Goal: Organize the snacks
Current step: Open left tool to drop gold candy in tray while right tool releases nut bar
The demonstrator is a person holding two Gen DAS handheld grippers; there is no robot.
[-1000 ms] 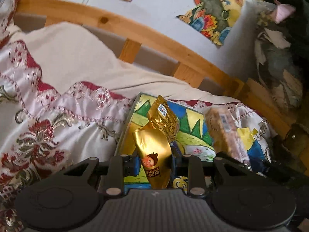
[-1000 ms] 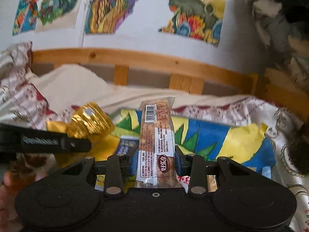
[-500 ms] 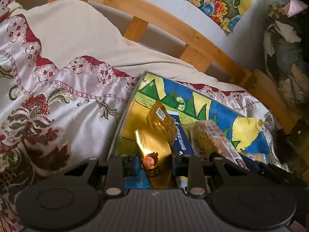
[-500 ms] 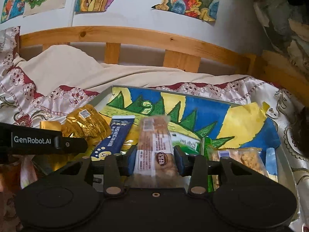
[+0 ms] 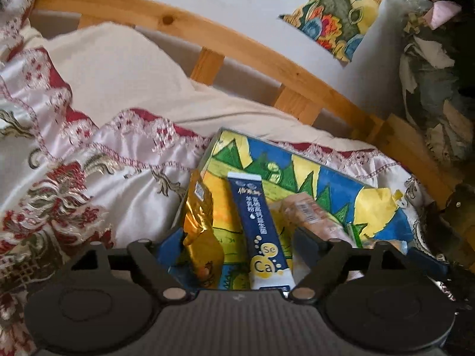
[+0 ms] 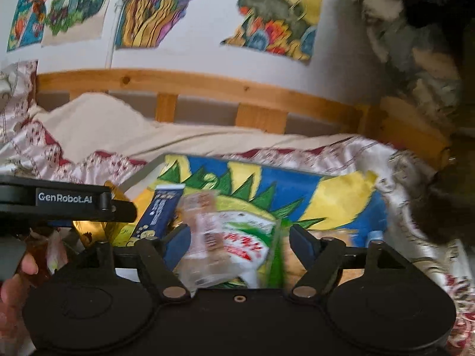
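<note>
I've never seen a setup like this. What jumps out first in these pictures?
A bright painted tray lies on the bed, holding a gold packet at its left and a navy sachet beside it. Both grippers, left and right, gape open over it, under colourful drawings on the wall.

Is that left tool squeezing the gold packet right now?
No, the left gripper's fingers are spread wide, and the gold snack packet lies loose on the colourful tray.

Motion-blurred clear snack packet (image 6: 204,237) and green-white packet (image 6: 252,243), print unreadable.
</note>
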